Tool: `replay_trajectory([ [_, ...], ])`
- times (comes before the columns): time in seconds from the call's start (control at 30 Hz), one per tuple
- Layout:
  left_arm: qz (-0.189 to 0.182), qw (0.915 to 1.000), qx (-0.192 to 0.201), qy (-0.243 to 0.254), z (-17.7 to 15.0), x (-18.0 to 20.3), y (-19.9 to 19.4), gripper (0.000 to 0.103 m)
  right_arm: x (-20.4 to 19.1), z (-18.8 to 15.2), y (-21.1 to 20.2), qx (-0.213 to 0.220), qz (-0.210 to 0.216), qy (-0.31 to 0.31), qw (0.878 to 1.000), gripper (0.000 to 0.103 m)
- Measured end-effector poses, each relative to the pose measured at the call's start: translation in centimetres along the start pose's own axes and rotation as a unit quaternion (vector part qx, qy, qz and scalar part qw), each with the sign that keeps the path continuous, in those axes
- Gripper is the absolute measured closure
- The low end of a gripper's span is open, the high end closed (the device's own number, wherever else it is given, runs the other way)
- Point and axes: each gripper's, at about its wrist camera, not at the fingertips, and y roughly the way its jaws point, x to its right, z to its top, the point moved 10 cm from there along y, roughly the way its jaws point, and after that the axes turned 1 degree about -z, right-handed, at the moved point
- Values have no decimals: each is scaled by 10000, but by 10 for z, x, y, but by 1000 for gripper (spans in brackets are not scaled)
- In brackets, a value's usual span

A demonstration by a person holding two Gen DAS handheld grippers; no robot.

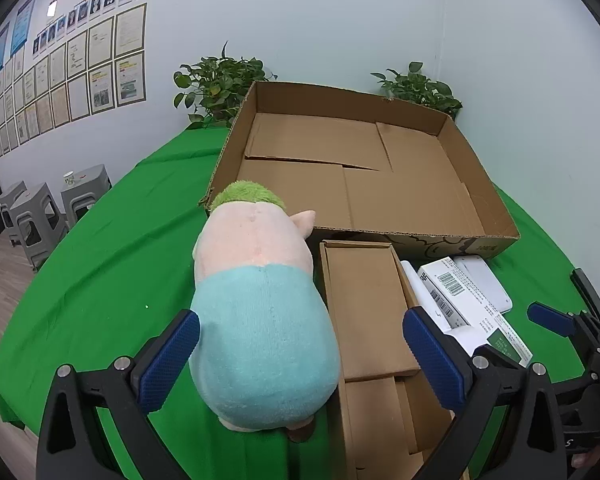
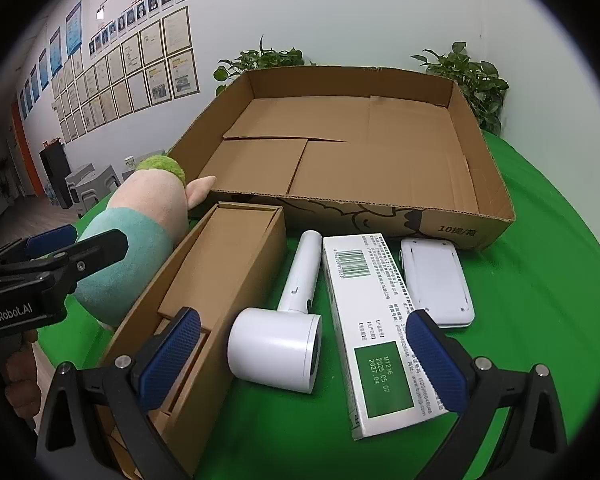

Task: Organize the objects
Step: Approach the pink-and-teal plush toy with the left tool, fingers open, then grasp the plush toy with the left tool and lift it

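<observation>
Nearest the lens, the left tongs stand wide open about the teal rump of the plush toy, pads apart from the fabric, nothing gripped; the toy lies on the green table, head toward the big open carton, whose floor holds nothing; just right of the toy sits the narrow brown box, then the white hair dryer, the barcoded white box and a flat white device, all on the table before the carton; the right tongs gape too, empty, over the dryer. Sorting seems barely begun; the next move probably calls for closing on the soft toy, squeezing enough to hold it, and lifting it over the carton's near wall. The toy's face is turned away; the narrow box's contents are cut off below.
</observation>
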Motion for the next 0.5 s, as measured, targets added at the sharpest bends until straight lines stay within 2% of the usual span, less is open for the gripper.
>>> replay_trajectory([
  [0.3,-52,9999,-41,80,1,2,4,1,9,-2,-1,17,-92,107,9999,1],
  [0.5,-40,10000,-50,-52,1,-12,4,1,7,-1,-2,62,-22,47,10000,1],
])
